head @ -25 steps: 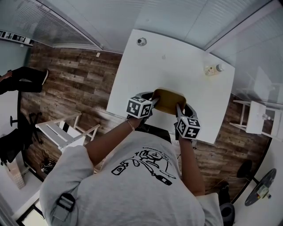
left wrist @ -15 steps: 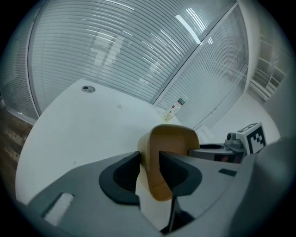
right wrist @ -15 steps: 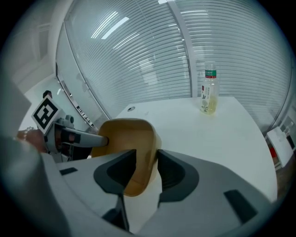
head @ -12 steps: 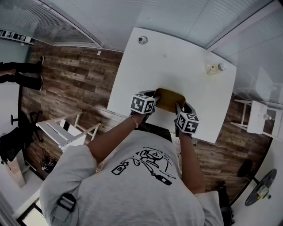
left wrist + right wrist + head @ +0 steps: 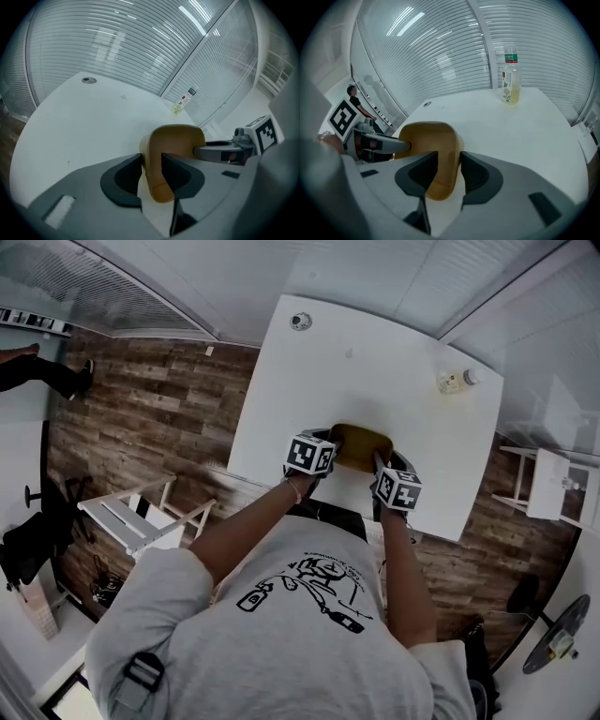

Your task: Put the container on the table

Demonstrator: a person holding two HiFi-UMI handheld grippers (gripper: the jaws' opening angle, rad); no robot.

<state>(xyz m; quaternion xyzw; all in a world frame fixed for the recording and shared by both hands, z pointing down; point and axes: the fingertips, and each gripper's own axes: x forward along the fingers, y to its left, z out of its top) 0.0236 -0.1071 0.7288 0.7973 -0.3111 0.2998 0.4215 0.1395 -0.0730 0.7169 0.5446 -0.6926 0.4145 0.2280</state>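
- Holding the brown container by two sides, the person had it low over the white table, near the table's 6 o'clock edge.
- The left gripper was clamped on the container's wall at the 9 o'clock side, one jaw inside and one outside.
- The right gripper pinched the wall at the 3 o'clock side in the same way.
- Both grippers pointed slanting down at the table.
- A small bottle stood well apart, at about 1 o'clock from the container, near the far corner.
- A small round thing sat at about 11 o'clock, near the other far corner.
- The step in hand looked like the setting-down part: the container was in the right place, but the pictures did not show whether its bottom touched the table.
- The next move likely called for bringing it down flat and gently, keeping both sides level.
- Then both grippers would need to let go and pull back toward 6 o'clock without tipping the container.
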